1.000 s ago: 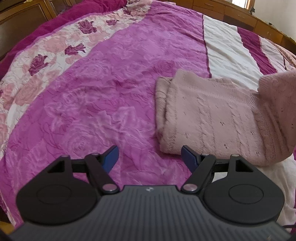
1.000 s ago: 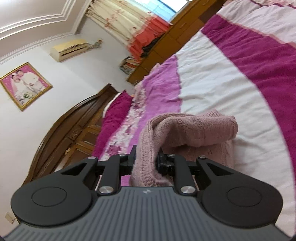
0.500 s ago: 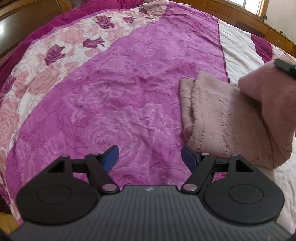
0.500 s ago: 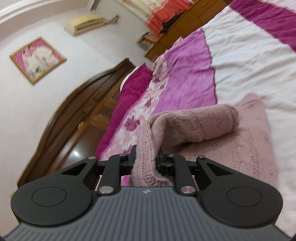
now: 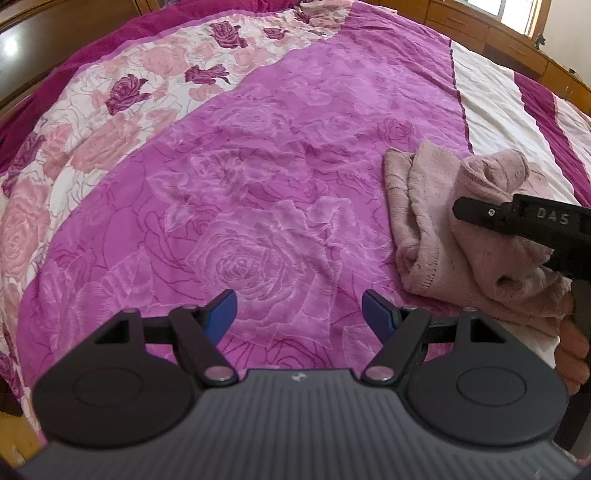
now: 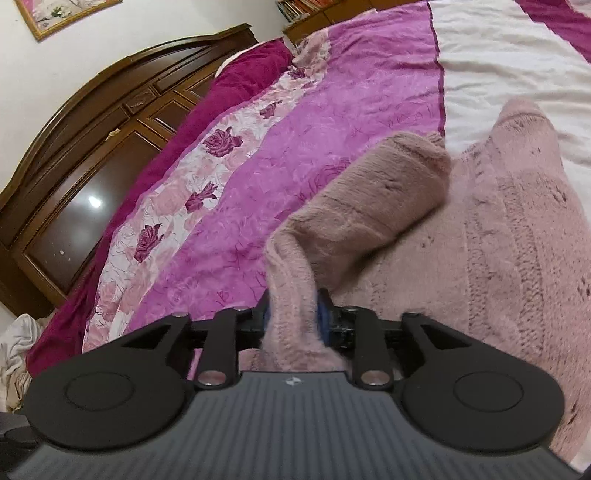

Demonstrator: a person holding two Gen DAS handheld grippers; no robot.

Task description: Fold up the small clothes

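- So, the pink knit sweater (image 5: 424, 221) is lying on the bed, on the magenta rose-print bedspread (image 5: 258, 166), right where the magenta meets a white stripe (image 6: 498, 55).
- The right gripper (image 6: 293, 317) has its fingers (image 6: 323, 314) clamped down on a fold of that sweater; the wool bunches up between the two blue pads and pokes out both above and below them.
- From that pinch the sweater runs forward as a rolled, tube-looking part (image 6: 380, 195) that lies over the flatter cable-knit body (image 6: 517, 240) underneath it.
- In the left wrist view you can see the same thing from the side: the right gripper (image 5: 524, 225) comes in from the right edge, black with "DAS" printed on it, sitting in the lifted bunch of knit, with the person's hand (image 5: 572, 347) just below it.
- The left gripper (image 5: 299, 314) is wide open with nothing in it, blue fingers (image 5: 221, 314) spread apart over bare bedspread, near the sweater's left edge but not touching it.
- A floral pink-and-white band (image 5: 129, 110) runs along the far side of the bedspread, and there's a dark wooden headboard (image 6: 92, 147) behind it.
- A framed picture (image 6: 55, 14) hangs on the wall above the headboard.
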